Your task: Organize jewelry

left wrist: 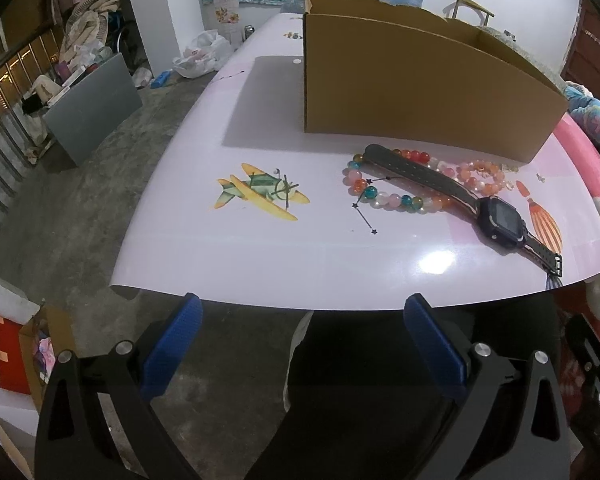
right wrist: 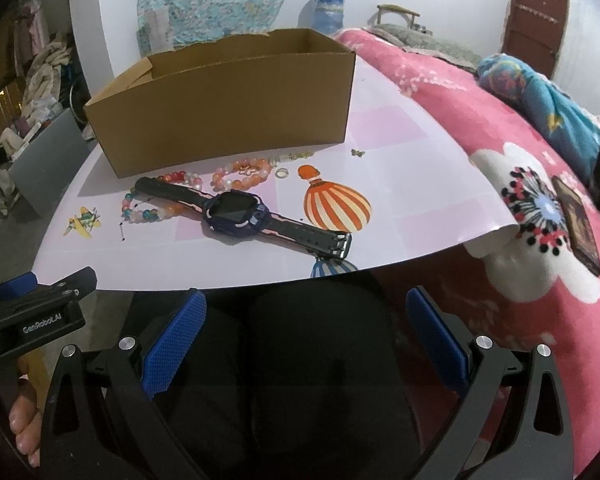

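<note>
A dark smartwatch (left wrist: 496, 216) (right wrist: 238, 210) with a black and pink strap lies on the pale table sheet (left wrist: 260, 248), across a multicoloured bead bracelet (left wrist: 384, 196) (right wrist: 148, 212). A pink-orange bead bracelet (left wrist: 484, 176) (right wrist: 244, 174), a small ring (right wrist: 282, 173) and a tiny charm (right wrist: 357, 153) lie near it. An open cardboard box (left wrist: 412, 92) (right wrist: 228, 120) stands just behind them. My left gripper (left wrist: 304, 320) is open and empty, short of the table's front edge. My right gripper (right wrist: 306, 312) is open and empty, also short of the edge.
A pink flowered blanket (right wrist: 520, 200) covers a bed right of the table, with a dark book-like object (right wrist: 580, 228) on it. The left gripper's body (right wrist: 32, 304) shows at the right wrist view's left. Clutter and a grey panel (left wrist: 92, 104) stand on the floor at left.
</note>
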Demonstrator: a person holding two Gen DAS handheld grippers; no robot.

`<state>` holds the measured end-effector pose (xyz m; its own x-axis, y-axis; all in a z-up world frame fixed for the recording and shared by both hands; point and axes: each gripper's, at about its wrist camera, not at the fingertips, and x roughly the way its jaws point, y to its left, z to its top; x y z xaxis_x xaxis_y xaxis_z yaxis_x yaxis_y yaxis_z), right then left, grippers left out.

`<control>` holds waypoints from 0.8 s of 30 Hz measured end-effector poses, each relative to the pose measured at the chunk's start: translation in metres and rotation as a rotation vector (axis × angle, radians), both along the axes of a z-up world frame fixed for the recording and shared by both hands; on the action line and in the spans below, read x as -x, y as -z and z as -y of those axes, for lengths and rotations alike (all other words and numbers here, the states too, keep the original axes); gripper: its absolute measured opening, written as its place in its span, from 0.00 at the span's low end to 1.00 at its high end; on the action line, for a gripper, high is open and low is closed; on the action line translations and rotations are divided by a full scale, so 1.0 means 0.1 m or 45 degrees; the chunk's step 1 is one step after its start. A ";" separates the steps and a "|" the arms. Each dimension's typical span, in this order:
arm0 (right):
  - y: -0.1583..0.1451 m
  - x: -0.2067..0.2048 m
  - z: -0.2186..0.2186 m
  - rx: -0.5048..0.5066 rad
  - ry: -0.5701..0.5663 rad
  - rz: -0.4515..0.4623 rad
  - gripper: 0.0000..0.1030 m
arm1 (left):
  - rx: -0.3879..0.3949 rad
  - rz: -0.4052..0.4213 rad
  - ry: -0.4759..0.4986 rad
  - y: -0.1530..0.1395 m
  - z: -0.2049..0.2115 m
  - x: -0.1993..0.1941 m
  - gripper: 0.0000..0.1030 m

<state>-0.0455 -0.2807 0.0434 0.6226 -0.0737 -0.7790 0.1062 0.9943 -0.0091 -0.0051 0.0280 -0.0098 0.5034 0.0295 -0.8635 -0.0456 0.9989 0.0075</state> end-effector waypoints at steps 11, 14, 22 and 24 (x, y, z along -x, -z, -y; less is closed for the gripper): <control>-0.11 0.01 -0.10 0.028 0.002 0.004 0.94 | 0.067 -0.013 0.000 0.04 -0.13 -0.19 0.96; -0.07 -0.09 -0.10 0.039 -0.026 -0.010 0.94 | 0.054 -0.014 0.006 0.06 -0.11 -0.28 0.96; 0.08 -0.61 0.02 0.031 -0.109 -0.050 0.94 | -0.058 -0.042 0.109 0.16 0.09 -0.57 0.96; 0.14 -0.75 0.05 0.026 -0.152 -0.062 0.94 | -0.109 -0.043 0.150 0.17 0.15 -0.63 0.96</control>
<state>0.0290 -0.2854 0.0296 0.5892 -0.0173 -0.8078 -0.0140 0.9994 -0.0316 0.0581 0.0126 -0.0272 0.4783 0.0465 -0.8770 0.0735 0.9930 0.0927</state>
